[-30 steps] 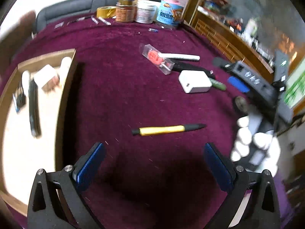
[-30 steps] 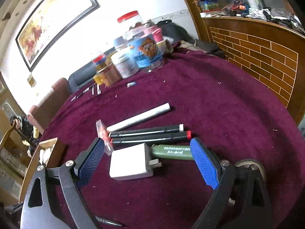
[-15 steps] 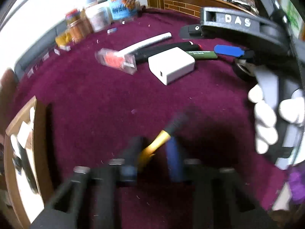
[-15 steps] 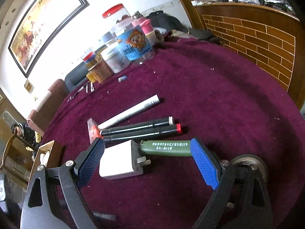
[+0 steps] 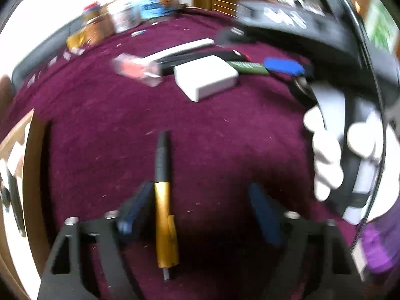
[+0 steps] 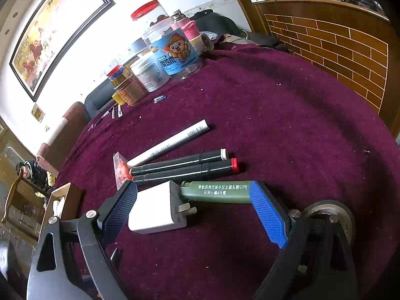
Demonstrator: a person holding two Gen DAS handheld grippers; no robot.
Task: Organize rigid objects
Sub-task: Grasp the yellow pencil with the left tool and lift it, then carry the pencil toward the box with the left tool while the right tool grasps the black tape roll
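A yellow-and-black pen [image 5: 162, 200] lies on the purple cloth between the fingers of my left gripper [image 5: 200, 190], pointing away from the camera. It sits close against the left pad [image 5: 140, 200]; the jaws are opening and the right pad stands well off it. My right gripper [image 6: 192, 192] is open, with a white plug charger [image 6: 155, 210] and a green pen [image 6: 217, 192] lying between its pads, untouched. Behind them lie two black markers [image 6: 180, 165], a white tube [image 6: 170, 145] and a clear case of red pieces [image 6: 120, 170].
A wooden tray [image 5: 32, 162] holding a few items sits at the left table edge. Jars and tins [image 6: 172, 52] crowd the far edge. A tape roll [image 6: 327, 215] lies by the right finger. A white-gloved hand [image 5: 327, 155] holds the right gripper close by.
The left gripper dropped over the pen, closed around it, then spread again. The pen has turned from crosswise to lengthwise between the fingers. The right gripper barely moved.
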